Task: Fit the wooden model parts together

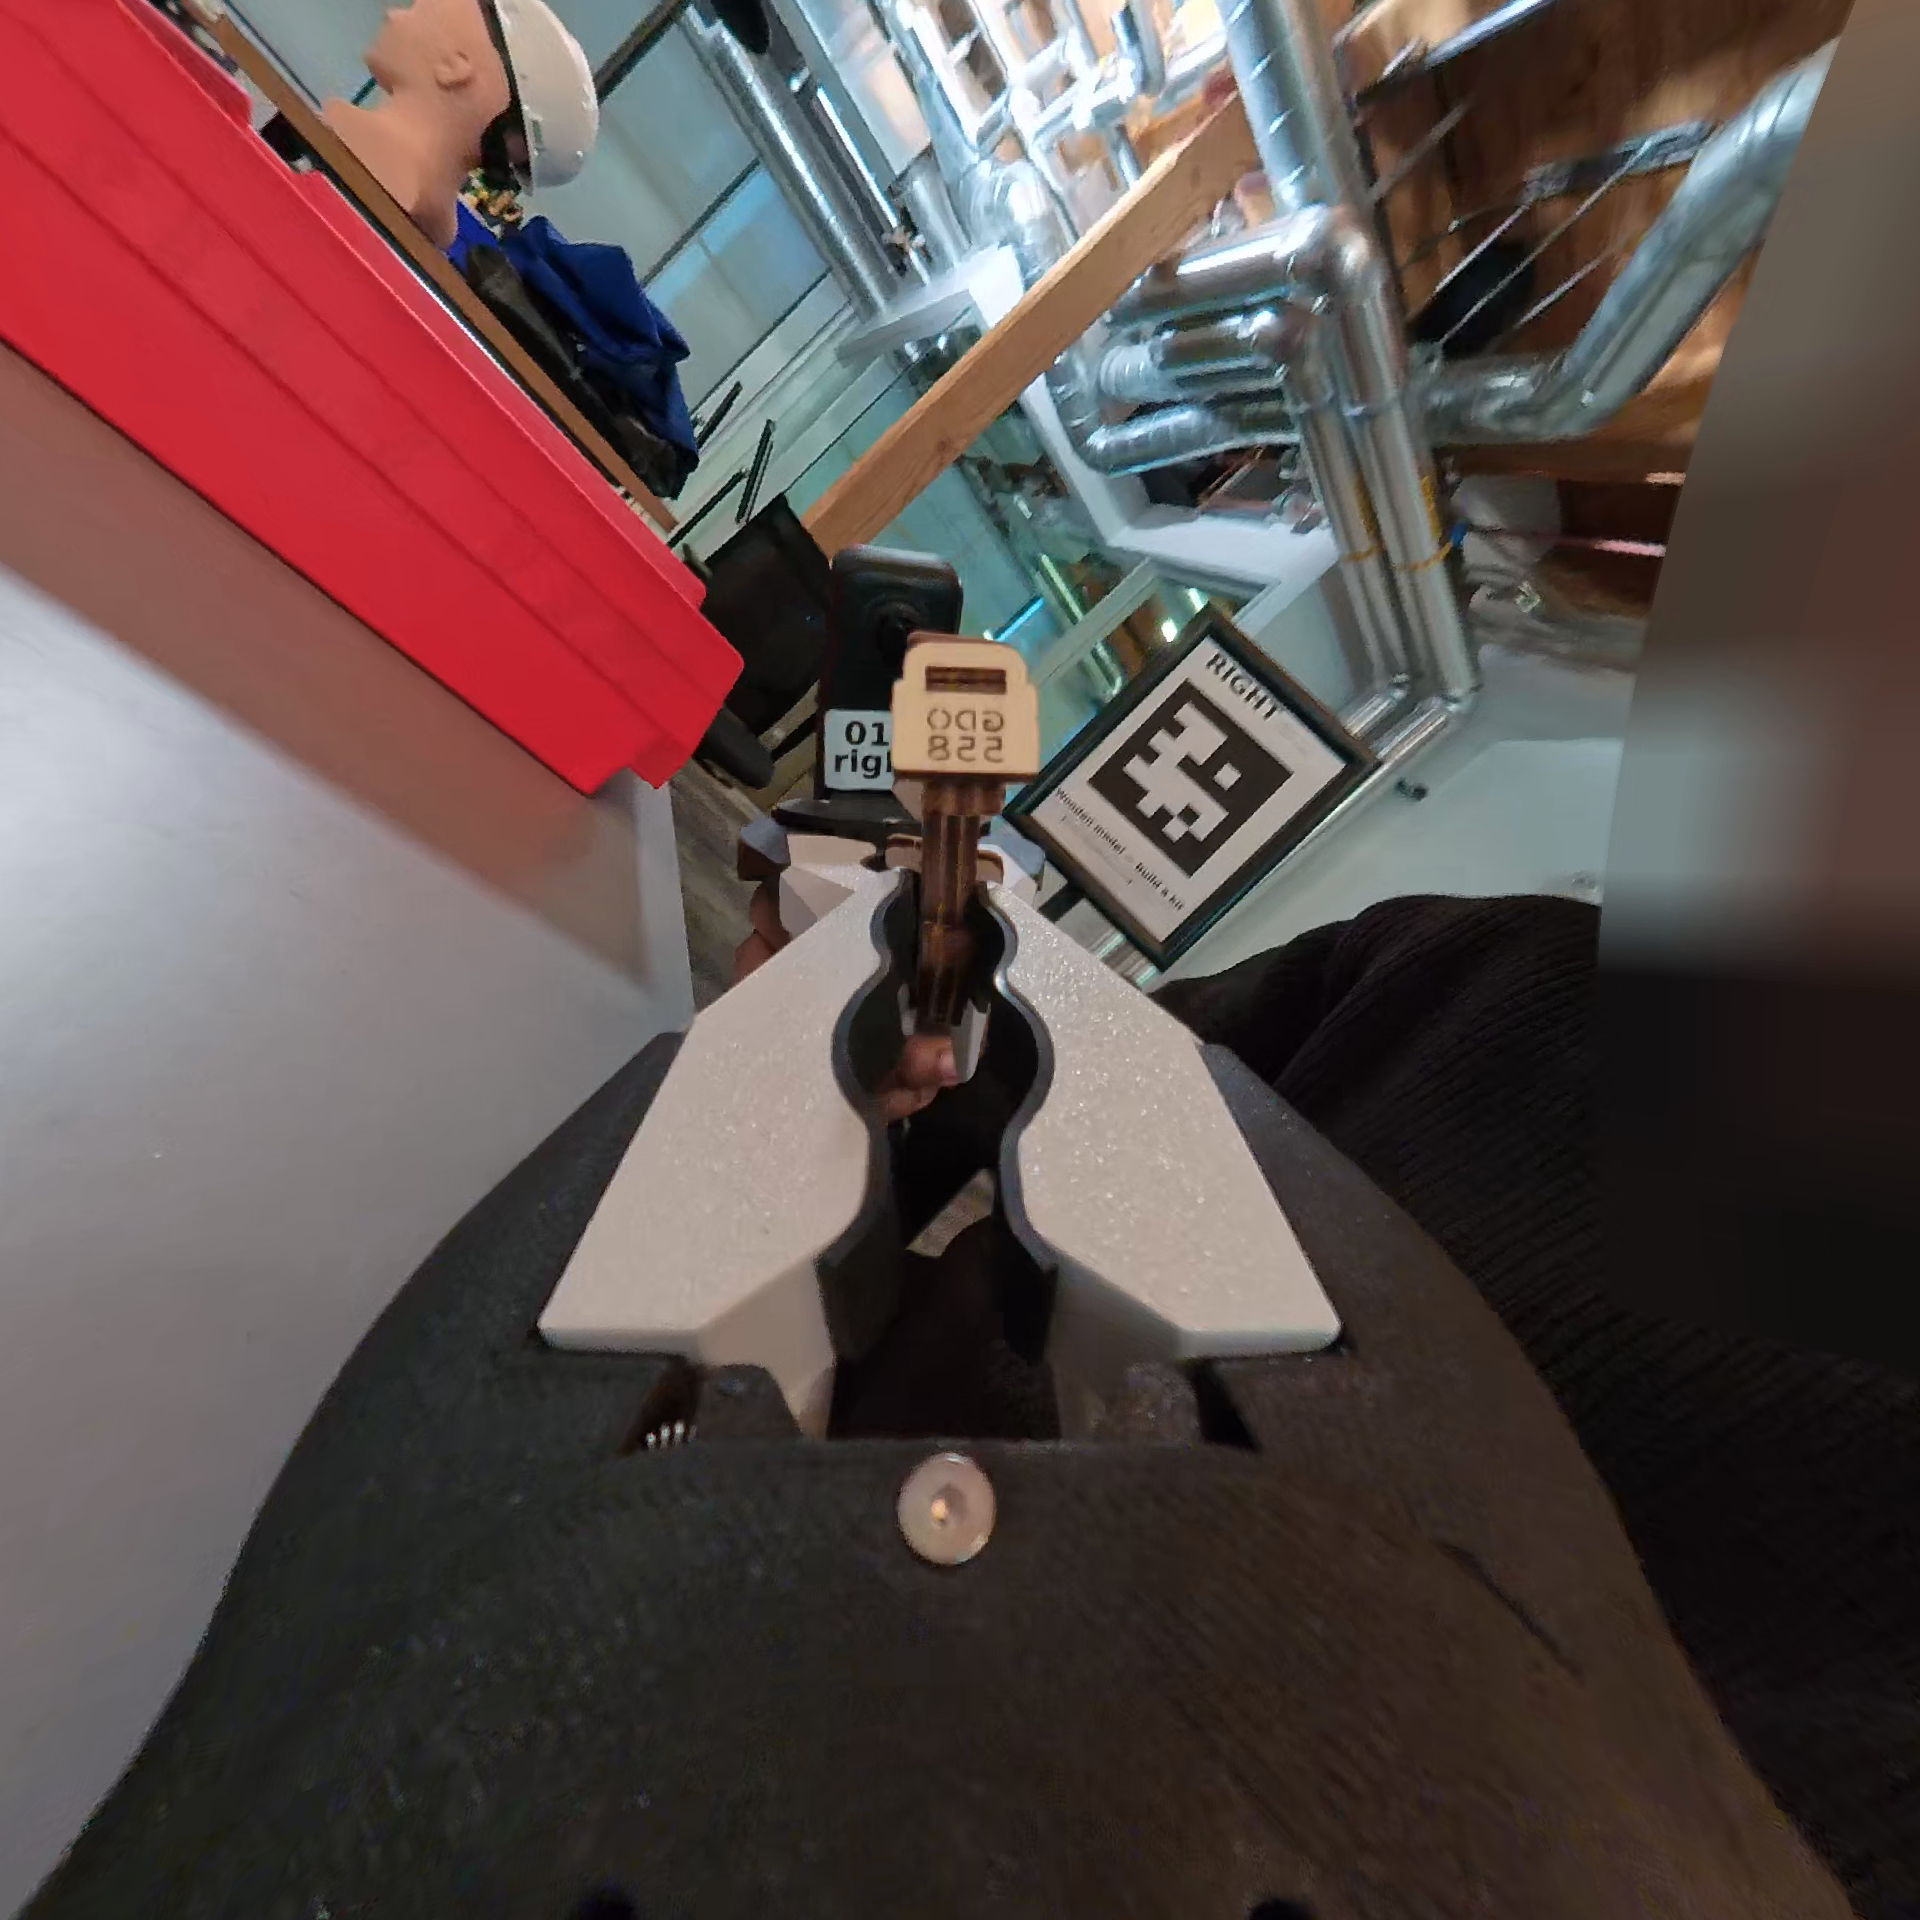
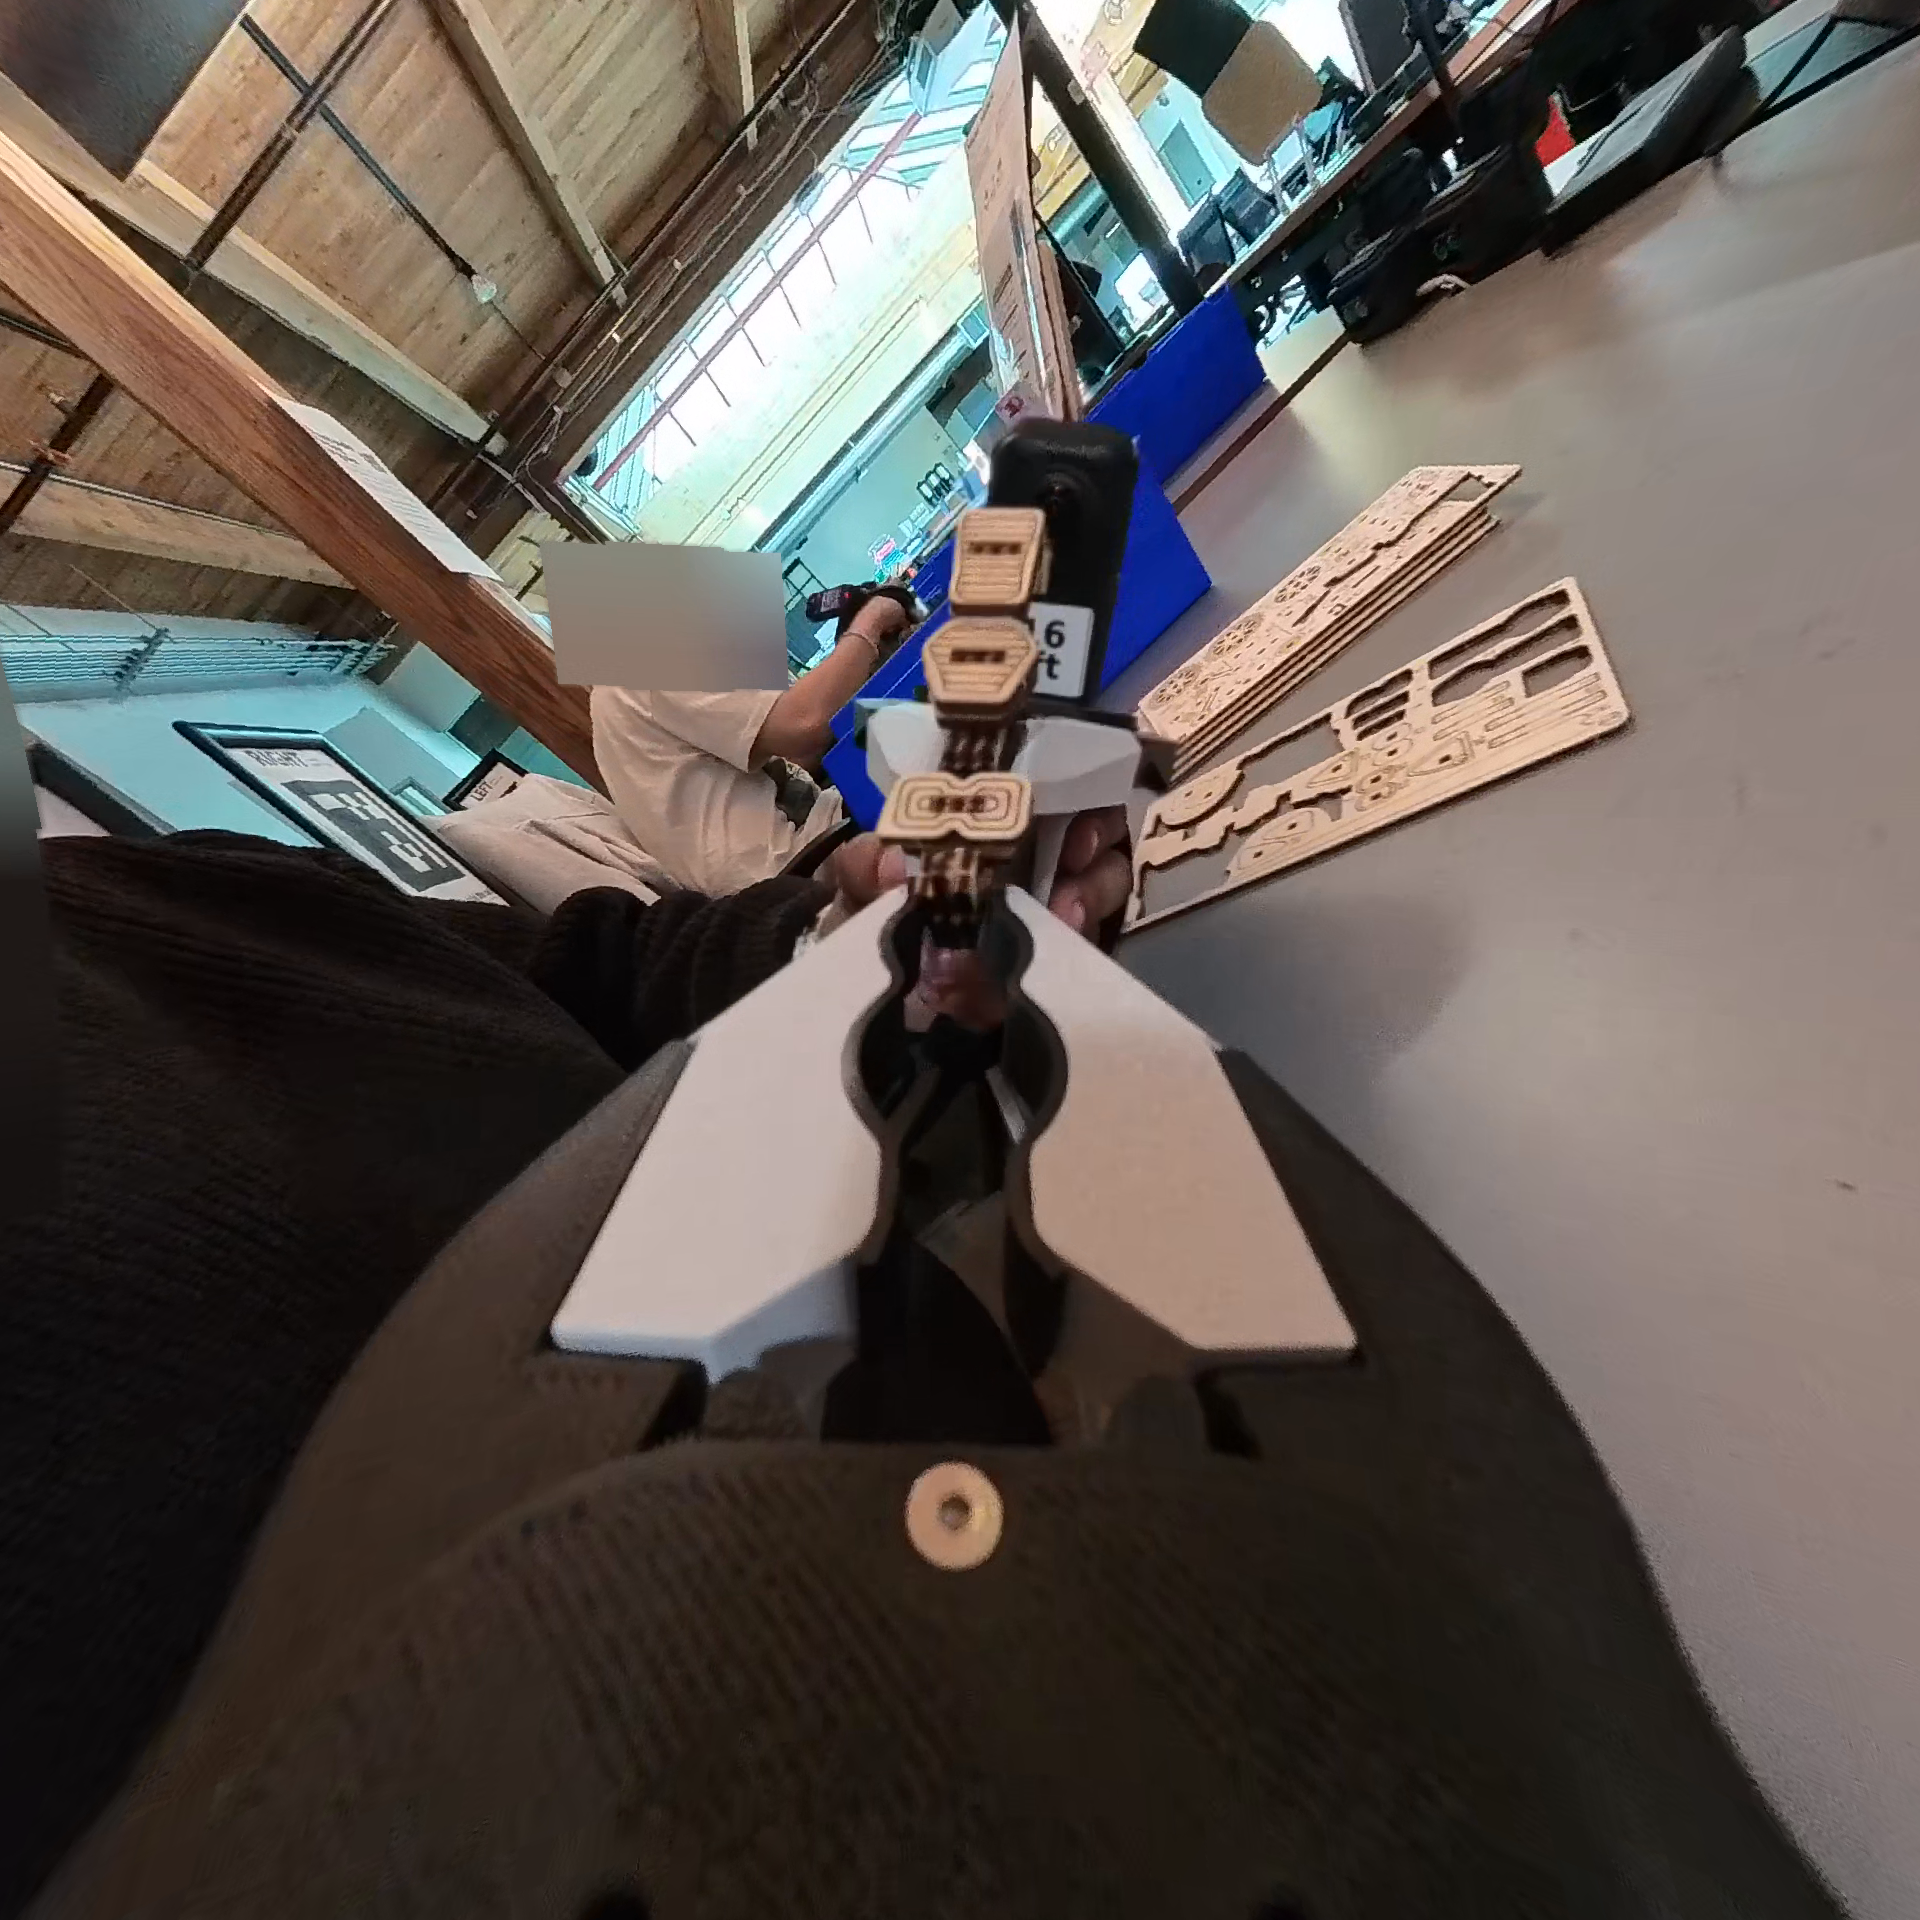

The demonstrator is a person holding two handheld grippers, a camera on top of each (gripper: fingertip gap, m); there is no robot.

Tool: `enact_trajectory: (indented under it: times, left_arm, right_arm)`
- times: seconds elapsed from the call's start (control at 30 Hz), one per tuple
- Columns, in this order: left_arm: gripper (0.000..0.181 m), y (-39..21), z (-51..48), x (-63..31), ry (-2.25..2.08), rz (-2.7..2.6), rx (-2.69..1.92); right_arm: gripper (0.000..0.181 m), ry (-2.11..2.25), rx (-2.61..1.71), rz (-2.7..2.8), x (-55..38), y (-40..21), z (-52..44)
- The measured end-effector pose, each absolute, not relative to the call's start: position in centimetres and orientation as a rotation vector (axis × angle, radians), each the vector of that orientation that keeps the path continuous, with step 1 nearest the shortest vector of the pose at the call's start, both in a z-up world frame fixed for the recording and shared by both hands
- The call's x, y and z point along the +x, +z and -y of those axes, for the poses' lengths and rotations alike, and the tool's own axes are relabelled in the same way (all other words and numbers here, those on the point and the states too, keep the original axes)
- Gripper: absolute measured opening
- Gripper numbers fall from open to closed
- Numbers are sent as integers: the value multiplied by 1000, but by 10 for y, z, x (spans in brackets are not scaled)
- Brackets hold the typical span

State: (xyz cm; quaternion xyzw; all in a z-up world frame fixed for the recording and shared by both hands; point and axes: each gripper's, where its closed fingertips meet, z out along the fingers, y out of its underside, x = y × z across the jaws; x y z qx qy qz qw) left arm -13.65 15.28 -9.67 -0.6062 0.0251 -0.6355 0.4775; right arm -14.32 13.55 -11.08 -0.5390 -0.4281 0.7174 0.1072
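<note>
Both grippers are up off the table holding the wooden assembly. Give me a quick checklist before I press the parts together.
1. Left gripper shut on the wooden assembly: ok.
2. Right gripper shut on the same assembly: ok.
3. Plates seated square on the spine: cannot tell; in the right wrist view they look stepped, perhaps from the viewing angle.
4. Grippers clear of each other: cannot tell; they sit very close.
5. Spare wooden sheets lying clear on the table: ok.

wooden assembly [image 2: 961, 727]: pale plates strung along a dark slatted spine, held aloft | cut-out sheet [image 2: 1382, 748]: flat on counter [image 2: 1558, 1039] | sheet stack [image 2: 1340, 613]: beside it, flat
</note>
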Motion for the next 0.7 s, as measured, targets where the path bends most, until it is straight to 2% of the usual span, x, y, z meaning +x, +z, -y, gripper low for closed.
enact_trajectory:
  times: [0.23,0.47,0.63,0.7]
  left_arm:
    - [7,-112,-154,-143,-1379,-152,-1624]
    - [8,-121,-152,-140,-1291,-235,-1722]
    - [8,-133,-149,-131,-1225,-323,-1813]
    - [7,-135,-148,-128,-1206,-348,-1832]
  right_arm:
    - [22,1949,-1590,1295,-133,-118,-163]
    - [20,1861,-1544,1352,-125,-117,-172]
    - [27,1764,-1511,1528,-120,-126,-161]
    - [22,1706,-1511,1568,-118,-129,-162]
